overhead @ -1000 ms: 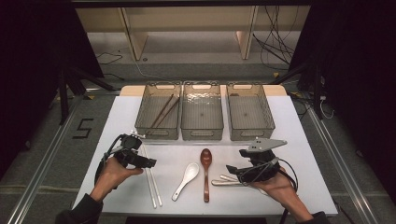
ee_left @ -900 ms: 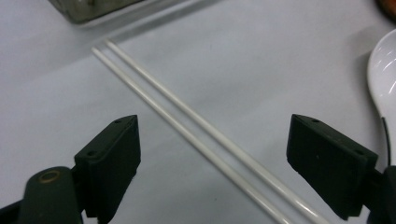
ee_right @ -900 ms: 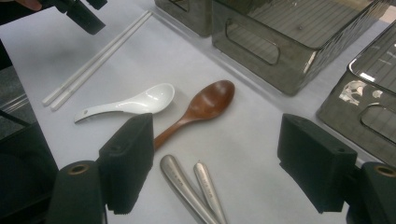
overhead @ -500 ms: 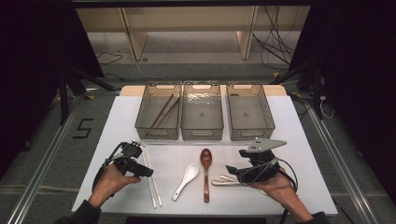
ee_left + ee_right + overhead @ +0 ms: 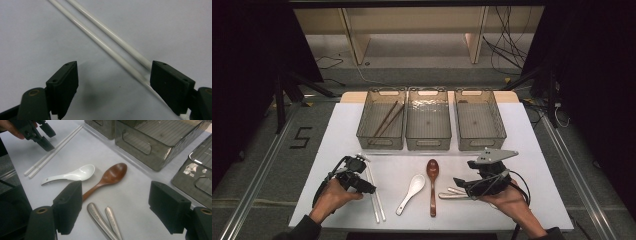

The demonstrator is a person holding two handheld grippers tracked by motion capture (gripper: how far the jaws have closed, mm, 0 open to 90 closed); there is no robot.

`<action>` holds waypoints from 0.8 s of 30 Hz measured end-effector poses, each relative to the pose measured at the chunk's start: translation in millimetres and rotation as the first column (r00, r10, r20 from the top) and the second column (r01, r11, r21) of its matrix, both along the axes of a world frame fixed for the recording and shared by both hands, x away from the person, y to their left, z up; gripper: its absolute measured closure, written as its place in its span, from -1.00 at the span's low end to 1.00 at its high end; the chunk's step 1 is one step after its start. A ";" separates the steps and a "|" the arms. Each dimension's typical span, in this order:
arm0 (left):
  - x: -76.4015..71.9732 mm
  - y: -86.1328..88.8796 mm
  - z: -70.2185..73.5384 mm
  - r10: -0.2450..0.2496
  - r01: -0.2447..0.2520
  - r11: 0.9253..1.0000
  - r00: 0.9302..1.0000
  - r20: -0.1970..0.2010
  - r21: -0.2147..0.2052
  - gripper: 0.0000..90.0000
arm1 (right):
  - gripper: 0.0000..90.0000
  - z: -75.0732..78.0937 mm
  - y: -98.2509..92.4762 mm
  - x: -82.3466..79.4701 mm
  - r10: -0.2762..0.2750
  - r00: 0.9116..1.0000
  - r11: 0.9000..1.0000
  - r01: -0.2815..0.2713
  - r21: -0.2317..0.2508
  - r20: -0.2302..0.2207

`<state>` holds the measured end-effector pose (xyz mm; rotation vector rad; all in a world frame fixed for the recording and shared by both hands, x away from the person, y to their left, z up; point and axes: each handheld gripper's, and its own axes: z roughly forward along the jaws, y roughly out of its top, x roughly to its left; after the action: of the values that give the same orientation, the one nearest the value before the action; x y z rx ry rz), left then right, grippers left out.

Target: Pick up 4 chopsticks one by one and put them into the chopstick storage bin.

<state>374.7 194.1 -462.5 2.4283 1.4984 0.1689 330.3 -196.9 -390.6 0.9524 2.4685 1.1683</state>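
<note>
Left gripper view puts your left gripper [image 5: 112, 82] low over the pair of thin white plastic chopsticks [image 5: 110, 45] on the counter [image 5: 30, 32], fingers [image 5: 63, 86] spread but just narrowing to straddle them for a pick, while your right gripper [image 5: 116, 207] waits unclenched beside those chopsticks.

The two thin white chopsticks [image 5: 105, 47] look like glossy, smooth plastic. The white soup spoon [image 5: 72, 175] has a shiny ceramic-like glaze. The brown wooden spoon [image 5: 110, 176] is smooth with a soft sheen. Two grey metal handles [image 5: 103, 220] look brushed. The three smoky translucent plastic bins [image 5: 150, 142] are glossy; the white table [image 5: 140, 195] is matt.
</note>
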 end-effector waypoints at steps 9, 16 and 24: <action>-0.3 -2.6 -3.8 -0.010 0.010 1.000 1.000 -0.014 0.011 -0.49 | -0.37 0.1 0.6 -0.2 0.002 1.000 1.000 -0.002 -0.001 -0.001; -1.4 -1.8 -4.3 -0.045 0.045 0.999 0.998 -0.034 0.019 -0.24 | -0.37 0.4 0.5 -0.4 0.002 1.000 1.000 -0.002 -0.001 0.000; -2.0 2.9 -2.6 -0.074 0.075 0.996 0.996 -0.043 0.040 0.06 | -0.37 0.6 0.4 -0.5 0.002 1.000 1.000 -0.002 -0.001 0.002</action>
<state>372.7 196.9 -465.1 2.5307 1.4321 0.1358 329.8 -196.5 -390.0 0.9475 2.4692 1.1678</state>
